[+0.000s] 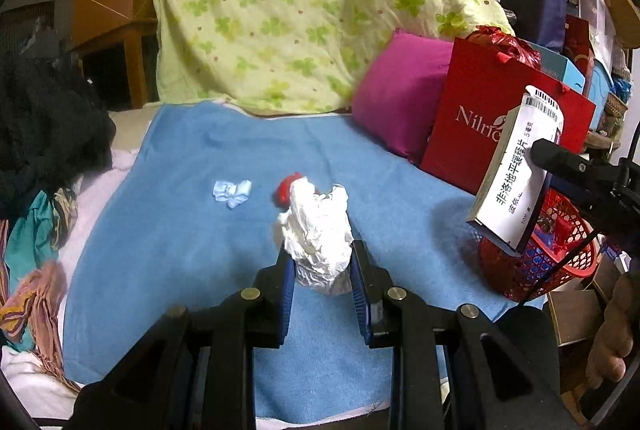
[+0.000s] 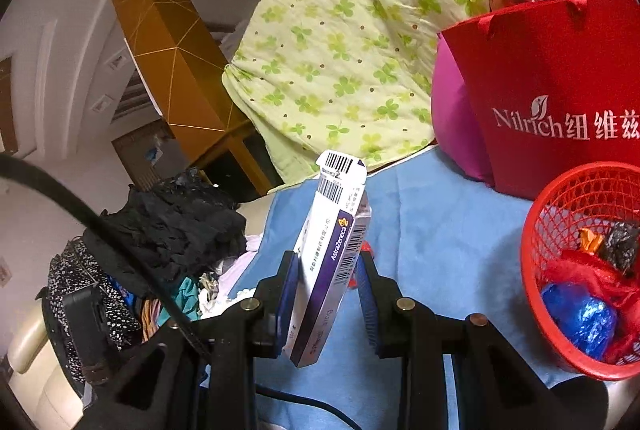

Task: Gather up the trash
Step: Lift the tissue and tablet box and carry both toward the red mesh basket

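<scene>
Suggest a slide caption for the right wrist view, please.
Right tool carries a medicine box beside the red basket.

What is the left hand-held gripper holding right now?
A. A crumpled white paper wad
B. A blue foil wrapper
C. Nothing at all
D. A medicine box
A: the left hand-held gripper has its pads pressed on a crumpled white paper wad, lifted above the blue towel; the medicine box sits in the right hand-held gripper.
</scene>
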The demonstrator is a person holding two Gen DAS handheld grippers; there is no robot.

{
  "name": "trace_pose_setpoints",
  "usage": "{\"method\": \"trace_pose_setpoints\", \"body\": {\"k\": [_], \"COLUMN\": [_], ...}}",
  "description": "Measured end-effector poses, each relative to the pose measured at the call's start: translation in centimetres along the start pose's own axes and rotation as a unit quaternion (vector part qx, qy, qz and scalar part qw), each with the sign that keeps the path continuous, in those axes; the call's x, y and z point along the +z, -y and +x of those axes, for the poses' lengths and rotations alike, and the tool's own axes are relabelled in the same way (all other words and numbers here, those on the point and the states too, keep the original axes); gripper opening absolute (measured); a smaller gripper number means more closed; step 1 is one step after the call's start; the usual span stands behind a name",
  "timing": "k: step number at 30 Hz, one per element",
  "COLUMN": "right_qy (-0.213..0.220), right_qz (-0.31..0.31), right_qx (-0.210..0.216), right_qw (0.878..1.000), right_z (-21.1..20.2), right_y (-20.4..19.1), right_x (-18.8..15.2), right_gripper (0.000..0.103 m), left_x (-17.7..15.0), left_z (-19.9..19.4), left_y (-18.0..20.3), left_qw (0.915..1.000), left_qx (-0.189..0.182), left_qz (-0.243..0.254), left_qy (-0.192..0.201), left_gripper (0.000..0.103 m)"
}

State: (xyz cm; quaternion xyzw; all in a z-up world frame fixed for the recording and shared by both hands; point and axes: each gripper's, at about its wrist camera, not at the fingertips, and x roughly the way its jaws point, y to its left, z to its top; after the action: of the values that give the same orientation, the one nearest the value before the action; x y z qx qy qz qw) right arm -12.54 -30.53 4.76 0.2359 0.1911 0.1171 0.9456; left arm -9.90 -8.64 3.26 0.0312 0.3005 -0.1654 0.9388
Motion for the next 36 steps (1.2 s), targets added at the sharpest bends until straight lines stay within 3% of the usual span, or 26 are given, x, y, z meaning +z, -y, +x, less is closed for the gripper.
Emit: {"method": "trace_pose_setpoints", "body": {"k": [17,36], "right_qy": [0.010,0.030], "right_qz": [0.007,-0.001], "right_qx": [0.028,0.024], "right_qw": [1.000,0.999], "right_z": [-0.4,-2.1], "right_y": [1.3,1.4], "right_x": [-0.3,-0.2], "right_gripper": [0.032,0.032], "left_x": [0.2,0.6], "left_z": [-0.1,-1.7], "left_y": [0.7,2.1], "left_qw": [1.0000,0.9990], "left_qx": [0.005,0.022], "left_qz": [0.002,0.027], "left_qy": [0.005,0.030], "left_gripper": [0.028,0.028]}}
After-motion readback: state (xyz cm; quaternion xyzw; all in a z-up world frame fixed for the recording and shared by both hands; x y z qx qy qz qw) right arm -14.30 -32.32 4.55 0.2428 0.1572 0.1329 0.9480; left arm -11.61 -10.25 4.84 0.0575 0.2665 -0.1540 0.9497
